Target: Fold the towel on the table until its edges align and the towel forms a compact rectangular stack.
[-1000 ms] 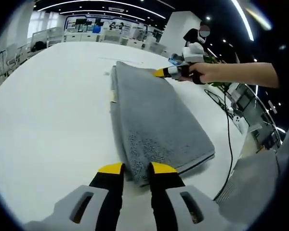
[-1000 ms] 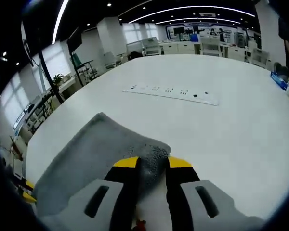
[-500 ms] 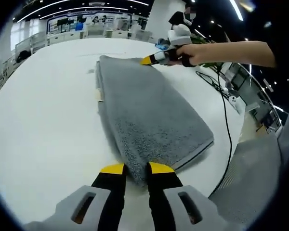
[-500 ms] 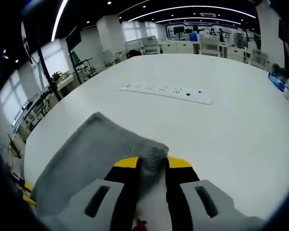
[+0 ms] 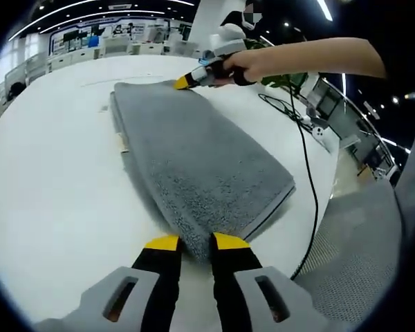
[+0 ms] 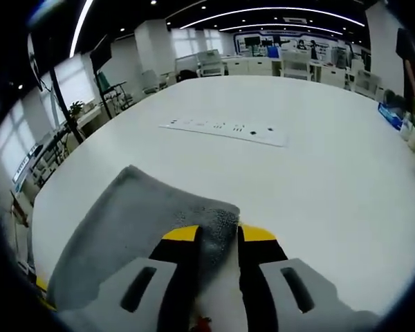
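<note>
A grey towel point(image 5: 194, 159) lies folded in a long strip on the white table point(image 5: 48, 180). My left gripper point(image 5: 191, 243) is shut on its near corner, the cloth pinched between the yellow tips. At the strip's far end the right gripper point(image 5: 187, 81), held by a person's hand point(image 5: 263, 63), grips the opposite corner. In the right gripper view, my right gripper point(image 6: 218, 235) is shut on that corner of the towel point(image 6: 138, 221), which runs away to the lower left.
A white power strip point(image 6: 225, 130) lies on the table beyond the towel. A black cable point(image 5: 301, 159) runs over the table's right edge. Desks and shelves point(image 6: 290, 59) stand in the background.
The left gripper view has swung so the towel sits further left and the far hand higher; the towel's strip looks a little more pulled out. Both grippers keep their hold.
</note>
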Demonstrator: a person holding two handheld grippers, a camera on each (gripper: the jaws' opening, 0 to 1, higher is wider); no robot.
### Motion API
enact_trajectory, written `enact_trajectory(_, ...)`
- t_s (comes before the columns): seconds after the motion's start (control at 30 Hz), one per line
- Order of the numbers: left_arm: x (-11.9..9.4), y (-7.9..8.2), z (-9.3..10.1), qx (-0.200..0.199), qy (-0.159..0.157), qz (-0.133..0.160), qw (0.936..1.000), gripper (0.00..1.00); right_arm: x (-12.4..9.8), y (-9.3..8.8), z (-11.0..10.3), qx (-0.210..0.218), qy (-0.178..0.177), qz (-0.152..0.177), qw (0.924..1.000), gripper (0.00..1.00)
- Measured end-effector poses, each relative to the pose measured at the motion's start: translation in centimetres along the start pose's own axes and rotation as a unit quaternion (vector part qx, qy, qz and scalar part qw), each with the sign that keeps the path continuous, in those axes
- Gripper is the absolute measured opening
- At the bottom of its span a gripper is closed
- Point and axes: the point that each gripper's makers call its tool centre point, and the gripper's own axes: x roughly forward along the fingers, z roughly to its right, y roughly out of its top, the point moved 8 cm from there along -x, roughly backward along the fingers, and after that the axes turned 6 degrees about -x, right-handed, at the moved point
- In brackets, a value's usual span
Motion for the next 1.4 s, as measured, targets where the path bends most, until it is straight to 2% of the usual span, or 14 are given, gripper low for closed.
enact_trajectory(0.1, 0.0, 0.0, -0.1, 0.002, -0.002, 0.001, 1.0000, 0.17, -0.3, -0.1, 0.0, 0.007, -0.006, -0.001, 1.0000, 0.23)
enact_trajectory(0.43, -0.3, 0.2, -0.4, -0.003, 0.000, 0.010, 0.9999, 0.20, -2.2, 0.5, 0.0, -0.005, -0.004, 0.003, 1.0000, 0.19)
enact_trajectory(0.63, -1.1, 1.1, -0.5, 0.027, 0.010, 0.035, 0.9990, 0.28, -4.3, 0.8, 0.5, -0.010, -0.003, 0.007, 0.9999, 0.24)
enact_trajectory(0.8, -2.0, 2.0, -0.6, 0.051, 0.011, 0.056, 0.9970, 0.31, -6.4, 1.3, 0.3, -0.016, -0.002, 0.023, 0.9996, 0.29)
enact_trajectory(0.9, -2.2, 2.5, -0.4, 0.071, 0.007, 0.057, 0.9958, 0.35, -7.7, 1.0, -0.2, -0.024, -0.005, 0.021, 0.9995, 0.32)
enact_trajectory(1.0, -2.2, 2.6, -0.5, 0.091, 0.005, 0.051, 0.9946, 0.36, -9.0, 0.5, -1.0, -0.052, -0.001, 0.020, 0.9984, 0.33)
enact_trajectory(1.17, -2.3, 3.0, -0.3, 0.123, -0.003, 0.046, 0.9913, 0.40, -10.8, -0.4, -2.0, -0.064, 0.009, 0.024, 0.9976, 0.35)
enact_trajectory(1.4, -2.6, 3.8, 0.4, 0.185, -0.015, 0.041, 0.9819, 0.46, -12.8, -1.5, -3.1, -0.084, 0.015, 0.024, 0.9961, 0.38)
